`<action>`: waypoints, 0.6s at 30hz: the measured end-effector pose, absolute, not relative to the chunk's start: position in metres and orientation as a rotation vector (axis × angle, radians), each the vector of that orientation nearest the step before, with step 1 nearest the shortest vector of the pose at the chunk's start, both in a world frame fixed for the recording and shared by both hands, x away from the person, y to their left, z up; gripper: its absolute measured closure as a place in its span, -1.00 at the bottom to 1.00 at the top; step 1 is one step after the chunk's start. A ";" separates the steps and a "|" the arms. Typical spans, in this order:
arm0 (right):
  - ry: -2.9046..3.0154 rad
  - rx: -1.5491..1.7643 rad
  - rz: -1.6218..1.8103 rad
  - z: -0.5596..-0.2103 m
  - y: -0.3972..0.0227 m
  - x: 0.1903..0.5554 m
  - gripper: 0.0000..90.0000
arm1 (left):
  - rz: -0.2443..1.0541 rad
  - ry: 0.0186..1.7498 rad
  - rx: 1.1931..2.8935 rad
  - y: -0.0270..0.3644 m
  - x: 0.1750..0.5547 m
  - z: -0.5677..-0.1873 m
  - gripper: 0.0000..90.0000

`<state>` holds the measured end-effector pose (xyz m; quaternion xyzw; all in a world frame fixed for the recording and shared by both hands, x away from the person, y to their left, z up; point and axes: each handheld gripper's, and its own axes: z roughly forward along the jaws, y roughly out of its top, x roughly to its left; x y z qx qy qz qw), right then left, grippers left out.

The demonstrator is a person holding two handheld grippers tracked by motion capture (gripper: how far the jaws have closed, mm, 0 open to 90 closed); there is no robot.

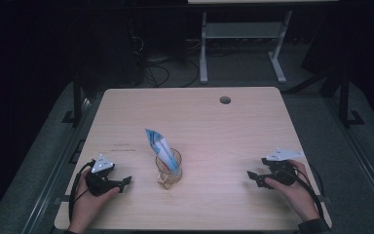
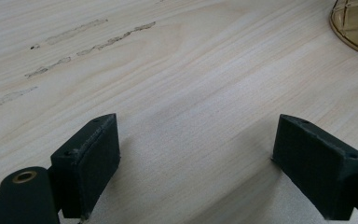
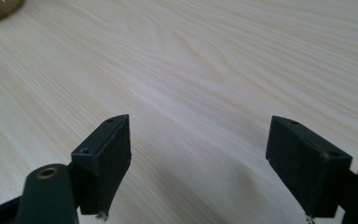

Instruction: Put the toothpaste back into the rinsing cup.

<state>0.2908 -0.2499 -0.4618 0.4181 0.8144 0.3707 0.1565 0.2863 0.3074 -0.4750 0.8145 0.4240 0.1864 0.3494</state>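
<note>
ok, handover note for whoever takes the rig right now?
Left gripper: open, nothing between the jaws, low over the table left of the glass.
Right gripper: open, nothing between the jaws, low over the table well right of the glass.
Things: the amber glass stands upright mid-table, with a blue and white packet standing in it and leaning up and left past the rim.
Done: packet sits in the glass; neither gripper touches it.
Left: nothing plainly pending; check that the packet stays put.
</note>
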 end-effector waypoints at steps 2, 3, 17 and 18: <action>2.323 1.210 1.049 -0.464 -0.254 0.288 -0.55 | 0.484 1.098 2.110 0.307 0.286 -0.475 -0.69; 2.317 1.217 1.047 -0.465 -0.255 0.287 -0.56 | 0.485 1.096 2.113 0.308 0.286 -0.475 -0.69; 2.315 1.235 0.983 -0.479 -0.262 0.277 -0.62 | 0.484 1.095 2.113 0.308 0.286 -0.475 -0.69; 2.307 1.233 0.993 -0.480 -0.263 0.276 -0.64 | 0.485 1.095 2.113 0.308 0.286 -0.475 -0.69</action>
